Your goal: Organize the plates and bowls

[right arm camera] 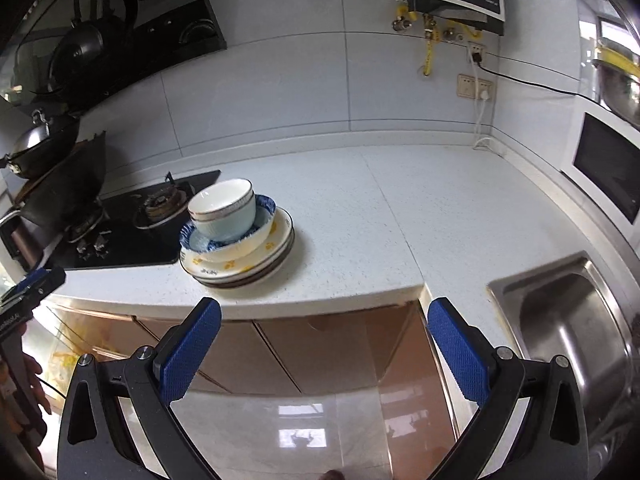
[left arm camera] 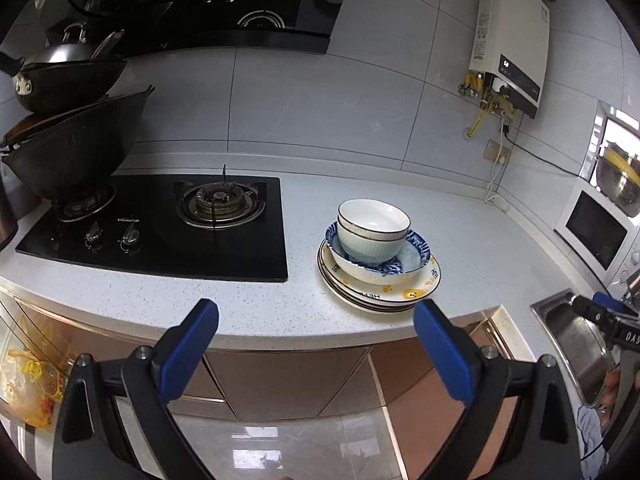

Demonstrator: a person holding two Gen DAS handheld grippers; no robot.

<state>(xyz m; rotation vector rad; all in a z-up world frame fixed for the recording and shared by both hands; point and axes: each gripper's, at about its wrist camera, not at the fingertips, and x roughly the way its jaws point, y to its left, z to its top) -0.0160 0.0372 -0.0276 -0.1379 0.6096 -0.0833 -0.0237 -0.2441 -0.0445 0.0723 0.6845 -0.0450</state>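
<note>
One stack of dishes sat on the speckled white counter (left arm camera: 460,240), right of the black glass stove (left arm camera: 160,232). Two nested white bowls (left arm camera: 373,229) with dark rims stood in one blue-patterned bowl (left arm camera: 416,258), on several glossy plates (left arm camera: 424,280), yellow-printed on top. Left gripper (left arm camera: 316,320) and right gripper (right arm camera: 324,320) both gaped wide, holding nothing, off the counter's edge.

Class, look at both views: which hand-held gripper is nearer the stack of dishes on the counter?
Left, narrowly. The left hand-held gripper hangs just off the counter's edge before the stack of dishes; the right hand-held gripper sits back, toward the sink.
</note>
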